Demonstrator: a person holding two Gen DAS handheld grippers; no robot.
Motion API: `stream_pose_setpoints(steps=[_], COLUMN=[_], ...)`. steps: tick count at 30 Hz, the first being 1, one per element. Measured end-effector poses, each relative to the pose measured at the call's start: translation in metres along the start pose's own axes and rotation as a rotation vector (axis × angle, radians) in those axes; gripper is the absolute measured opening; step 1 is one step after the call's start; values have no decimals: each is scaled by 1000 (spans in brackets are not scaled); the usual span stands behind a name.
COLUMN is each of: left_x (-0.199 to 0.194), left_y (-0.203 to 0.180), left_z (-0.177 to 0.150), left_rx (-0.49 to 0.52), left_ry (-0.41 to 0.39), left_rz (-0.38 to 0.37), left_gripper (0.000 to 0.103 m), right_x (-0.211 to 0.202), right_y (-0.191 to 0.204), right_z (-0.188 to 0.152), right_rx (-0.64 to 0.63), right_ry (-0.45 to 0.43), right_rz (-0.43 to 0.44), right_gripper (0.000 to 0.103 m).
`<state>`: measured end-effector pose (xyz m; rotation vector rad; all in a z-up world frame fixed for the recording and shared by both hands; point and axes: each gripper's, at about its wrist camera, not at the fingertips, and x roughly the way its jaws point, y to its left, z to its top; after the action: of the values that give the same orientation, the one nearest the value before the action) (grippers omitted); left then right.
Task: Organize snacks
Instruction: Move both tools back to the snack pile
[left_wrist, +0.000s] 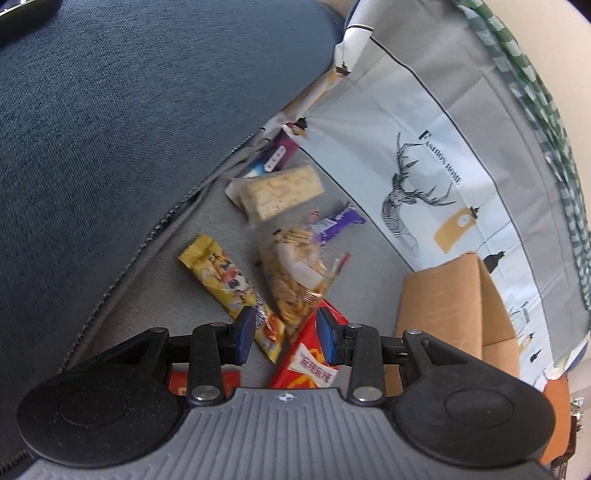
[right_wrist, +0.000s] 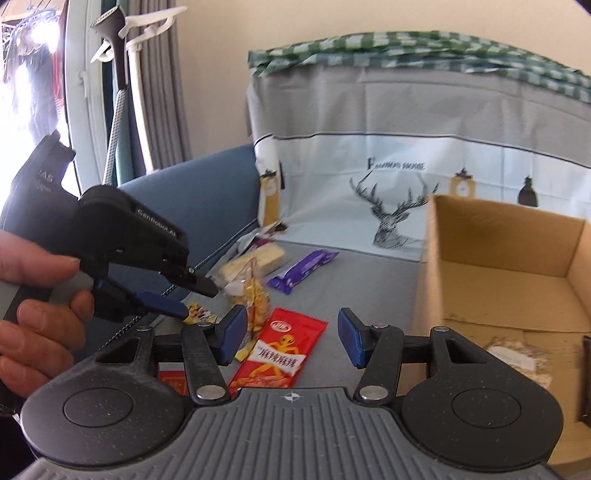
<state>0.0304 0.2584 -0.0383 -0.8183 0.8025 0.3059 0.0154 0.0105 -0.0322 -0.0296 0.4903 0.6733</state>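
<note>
While both your grippers, left (left_wrist: 286, 332) and right (right_wrist: 291, 336), hover with jaws apart and empty over overlapping snacks, risk looms. Closing on the red packet (right_wrist: 280, 350) could drag the cracker bag (left_wrist: 295, 273) too, missing the box (right_wrist: 509, 266).

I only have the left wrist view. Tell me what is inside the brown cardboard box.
Observer: The brown cardboard box is open on top. Its floor shows only pale scraps and a dark item cut off at the picture's edge.
Operator: Now report the right hand-held gripper.
Observer: The right hand-held gripper is open with nothing between its pads. It points over the red foil snack packet, beside the box.
</note>
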Motion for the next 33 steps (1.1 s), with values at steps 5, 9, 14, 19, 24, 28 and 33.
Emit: stream_pose_setpoints(steps=[5, 9, 14, 19, 24, 28, 33], left_x=[5, 12, 20, 29, 40, 50, 61], left_y=[4, 11, 19, 18, 16, 16, 16], left_z=[3, 4, 6, 6, 10, 14, 16], left_rx=[-11, -57, -108, -113, -122, -133, -132], left_ry=[3, 22, 41, 54, 54, 59, 73], left_rz=[27, 39, 51, 67, 85, 99, 129], left_gripper=[40, 41, 43, 47, 48, 51, 51], right_x=[20, 38, 63, 83, 99, 107, 113], right_y=[7, 17, 16, 13, 14, 15, 11], right_z=[-6, -11, -14, -18, -23, -25, -28], right_rx=[-15, -45, -6, 41, 44, 33, 41], right_ry=[56, 119, 191, 245, 287, 316, 340], right_rz=[40, 53, 41, 39, 43, 28, 5], right_gripper=[57, 58, 65, 71, 73, 73, 73])
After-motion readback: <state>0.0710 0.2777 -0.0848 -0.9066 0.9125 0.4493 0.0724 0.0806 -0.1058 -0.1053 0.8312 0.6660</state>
